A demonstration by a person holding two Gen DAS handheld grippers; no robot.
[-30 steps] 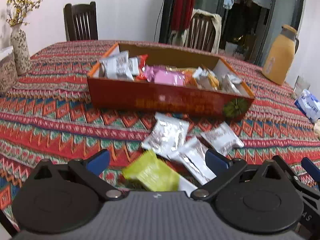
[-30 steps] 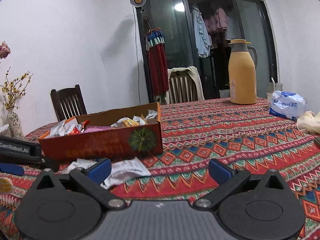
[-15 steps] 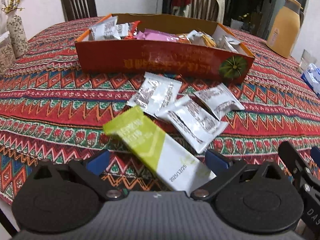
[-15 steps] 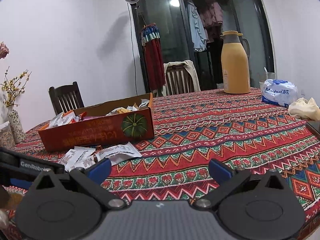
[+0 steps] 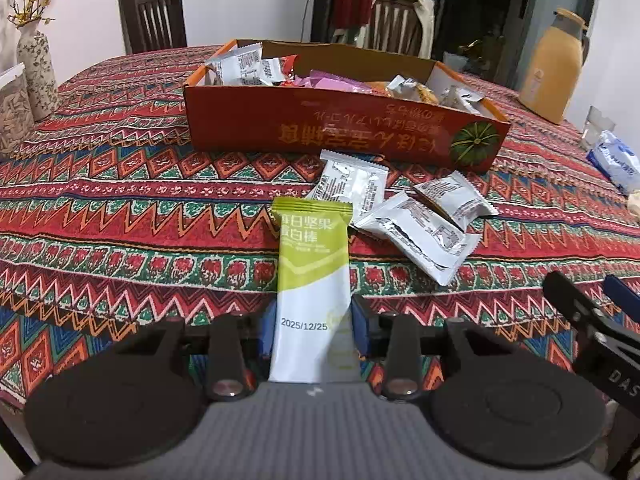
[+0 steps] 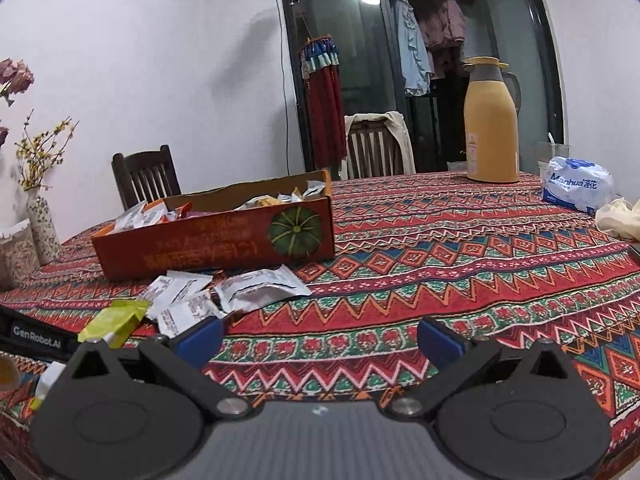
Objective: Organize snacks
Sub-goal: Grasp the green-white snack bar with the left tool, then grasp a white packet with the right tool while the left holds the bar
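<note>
3 silver snack packets (image 5: 404, 208) lie loose on the counter (image 5: 120, 208) just in front of the orange snack box (image 5: 344, 130), and 1 green-and-white bar (image 5: 314, 280) now sits clamped in the left claw (image 5: 314, 332). Half a second ago that claw stood wide with the bar lying slanted between its fingers; now the 2 blue pads have come in against the bar's white lower end, and the bar points straight ahead toward the box. Its green top end overlaps the nearest silver packet. Whether the bar is already off the cloth I cannot tell from these views, though the side view from the right wrist shows its green end tipped a little upward.

The right claw (image 6: 320, 340) is spread wide with nothing between its fingers, hovering over bare patterned cloth, well apart from the packets. It has barely shifted over the last second.

So the grasp looks made, and the step in hand reads as carrying this bar to the box, which already holds a mixed heap of wrappers. By my count 4 items remain outside it, this bar included. The grip is low on a long, thin wrapper, so the free end may droop or swing when lifted.
</note>
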